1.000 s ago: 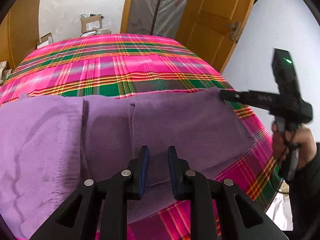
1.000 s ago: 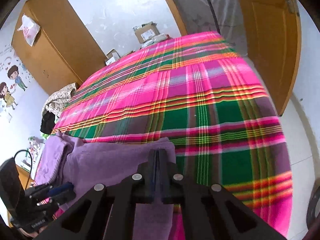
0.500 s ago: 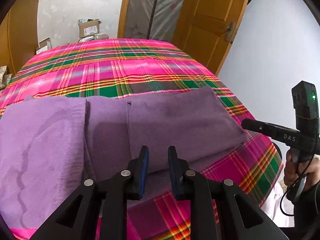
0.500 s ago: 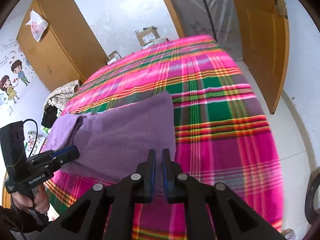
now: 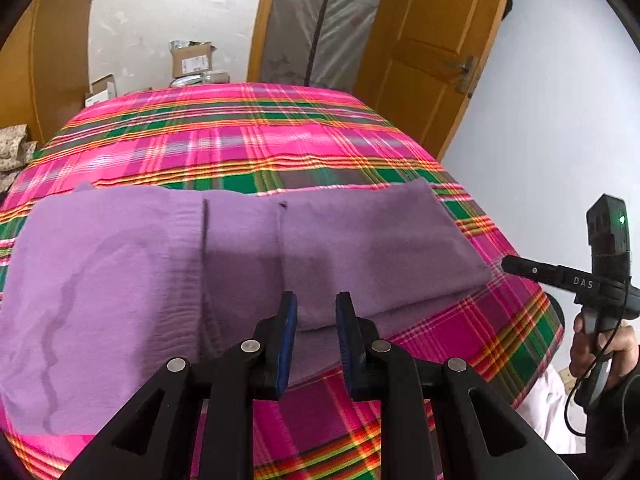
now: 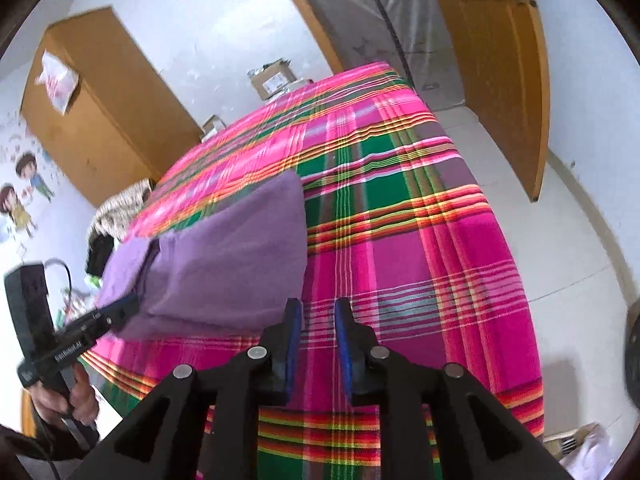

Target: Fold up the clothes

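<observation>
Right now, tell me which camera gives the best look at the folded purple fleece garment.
The left wrist view: the folded purple fleece garment spreads across the frame, seams and layered edge clear. The right wrist view shows only its right end, foreshortened and blurred, beside the open right claw.

White letters "DAS" stand on the black body of the right gripper (image 5: 516,266), off right of the left claw. The left gripper (image 6: 120,310) carries white lettering — blurred, unreadable. The cardboard box (image 5: 191,60) label — too small.
</observation>
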